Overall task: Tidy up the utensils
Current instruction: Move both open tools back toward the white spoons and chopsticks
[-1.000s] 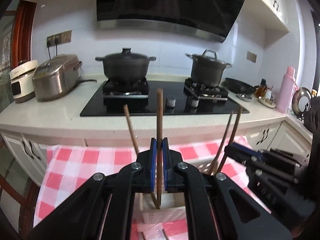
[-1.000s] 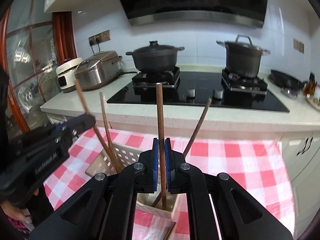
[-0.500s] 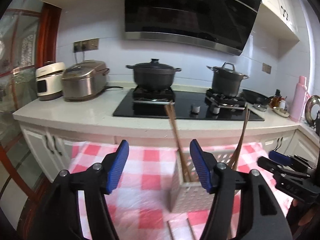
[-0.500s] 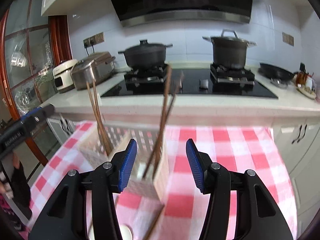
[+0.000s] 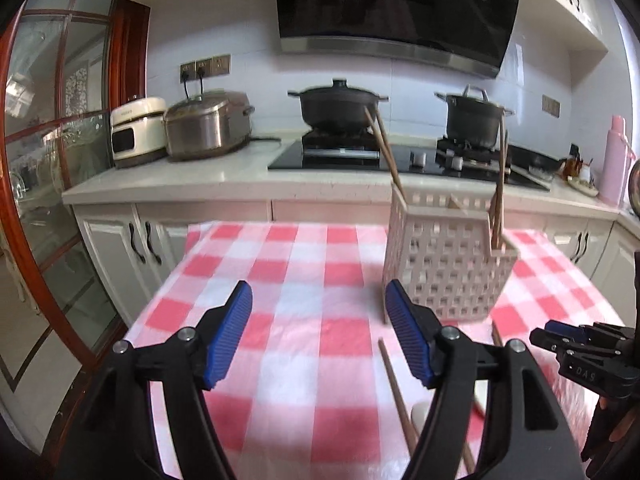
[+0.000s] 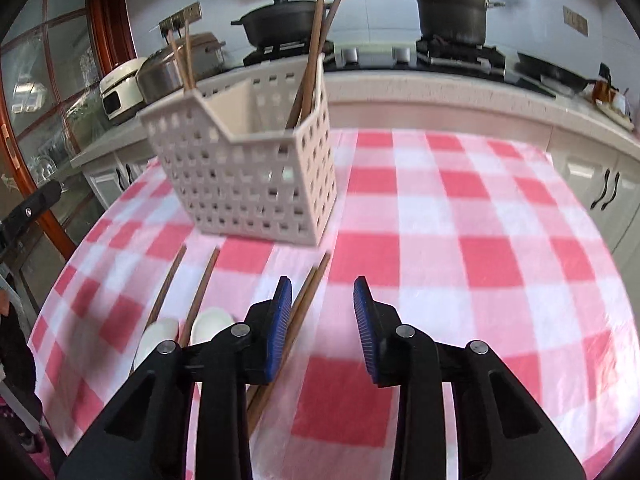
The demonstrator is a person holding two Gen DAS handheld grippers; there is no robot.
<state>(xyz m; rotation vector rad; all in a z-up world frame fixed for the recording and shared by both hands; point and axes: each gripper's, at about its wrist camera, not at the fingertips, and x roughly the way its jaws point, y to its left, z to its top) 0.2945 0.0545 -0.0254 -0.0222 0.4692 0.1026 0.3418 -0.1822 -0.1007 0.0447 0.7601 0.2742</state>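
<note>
While both grippers hang released and empty, left gripper (image 5: 318, 336) jaws having just spread and right gripper (image 6: 322, 320) jaws narrowed, go for the loose chopsticks (image 6: 308, 300) on the tablecloth (image 6: 460, 208), near edge, before the basket (image 6: 248, 168); pinch mid-shaft, lift level.

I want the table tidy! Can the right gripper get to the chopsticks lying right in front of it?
Probably yes. The right gripper is open and empty, and the pair of loose chopsticks lies flat on the checkered tablecloth just beside its left finger. Nothing covers them; the white basket stands farther back.
</note>
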